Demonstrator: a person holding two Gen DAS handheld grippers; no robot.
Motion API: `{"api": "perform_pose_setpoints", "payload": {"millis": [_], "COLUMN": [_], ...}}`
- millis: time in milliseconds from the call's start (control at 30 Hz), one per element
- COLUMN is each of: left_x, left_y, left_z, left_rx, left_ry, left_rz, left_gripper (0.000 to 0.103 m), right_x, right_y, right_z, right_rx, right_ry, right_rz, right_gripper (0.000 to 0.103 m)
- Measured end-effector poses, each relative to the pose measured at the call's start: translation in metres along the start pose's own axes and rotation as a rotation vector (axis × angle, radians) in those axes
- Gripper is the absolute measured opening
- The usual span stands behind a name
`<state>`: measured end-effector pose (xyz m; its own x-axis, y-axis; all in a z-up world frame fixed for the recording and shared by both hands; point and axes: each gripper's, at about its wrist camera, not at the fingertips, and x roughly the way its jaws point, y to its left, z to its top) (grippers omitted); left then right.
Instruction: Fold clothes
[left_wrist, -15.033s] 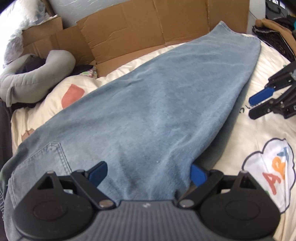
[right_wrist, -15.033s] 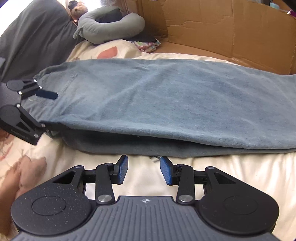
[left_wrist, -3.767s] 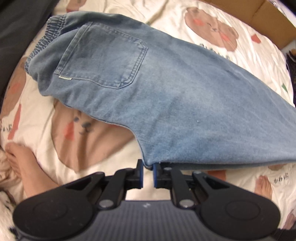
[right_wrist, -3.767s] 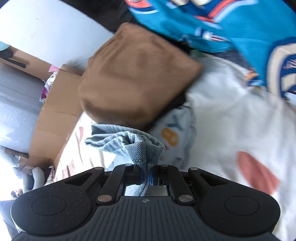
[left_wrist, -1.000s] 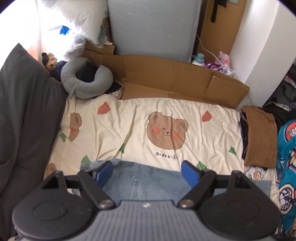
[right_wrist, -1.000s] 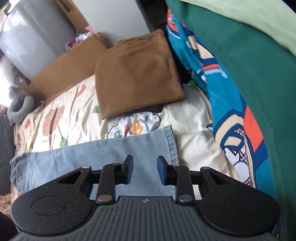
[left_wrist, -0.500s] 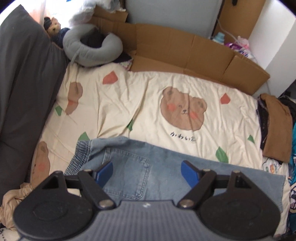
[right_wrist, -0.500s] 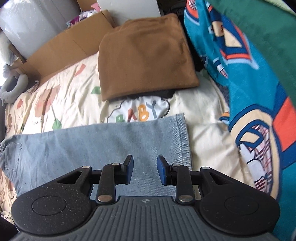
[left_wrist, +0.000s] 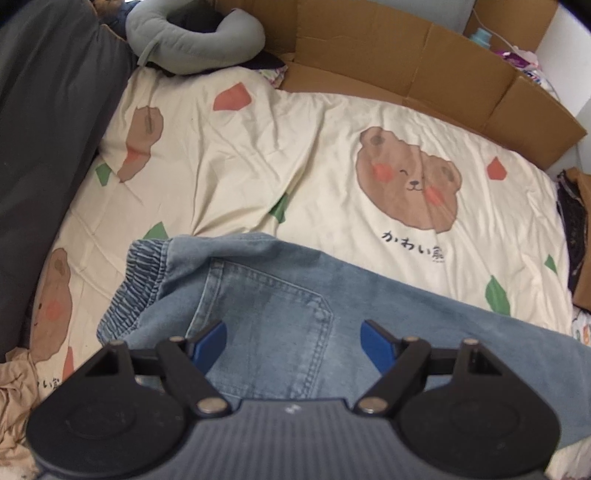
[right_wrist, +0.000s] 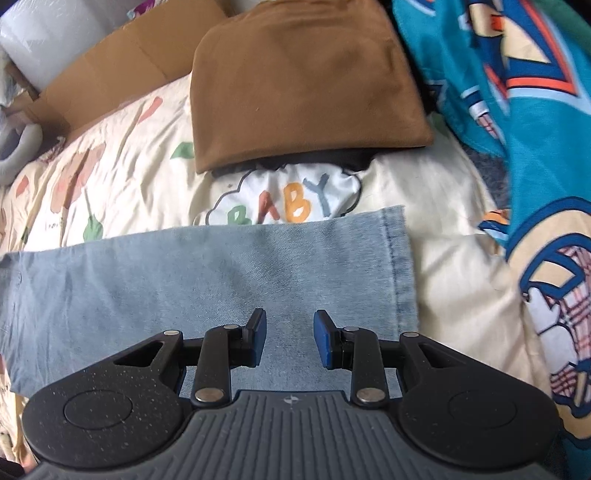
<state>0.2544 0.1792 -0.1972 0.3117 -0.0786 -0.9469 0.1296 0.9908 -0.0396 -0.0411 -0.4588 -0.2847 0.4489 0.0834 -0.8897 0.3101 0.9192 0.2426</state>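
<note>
Your left gripper (left_wrist: 293, 341) gapes wide, empty, over the jeans (left_wrist: 266, 314) near their left waistband, your right gripper (right_wrist: 289, 338) narrowly parted, also empty, by the right hem, poised to pinch both ends.

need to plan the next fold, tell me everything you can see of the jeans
The jeans are light blue denim, lying flat and lengthwise on the bear-print bedsheet. An elastic gathered waistband and a stitched back pocket face up at one end; the hemmed leg opening lies near the folded brown garment. Neither gripper touches them.
</note>
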Motion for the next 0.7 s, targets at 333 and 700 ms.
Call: {"api": "perform_pose_setpoints", "payload": {"millis": [333,700], "left_x": [0.052,0.08], "left_y": [0.024,0.067], "left_z": [-0.006,-0.009], "left_rx": [-0.039,-0.145], "left_ry": [-0.093,-0.271], "left_rz": [0.001,0.099], "left_gripper": [0.079,0.062], "right_x": [0.044,0.073], "right_y": [0.017,0.05], "right_z": [0.005,0.018], "right_rx": [0.01,-0.101], "right_ry": [0.009,-0.02], "right_rz": [0.036,0.038], "right_gripper": [0.03,0.03]}}
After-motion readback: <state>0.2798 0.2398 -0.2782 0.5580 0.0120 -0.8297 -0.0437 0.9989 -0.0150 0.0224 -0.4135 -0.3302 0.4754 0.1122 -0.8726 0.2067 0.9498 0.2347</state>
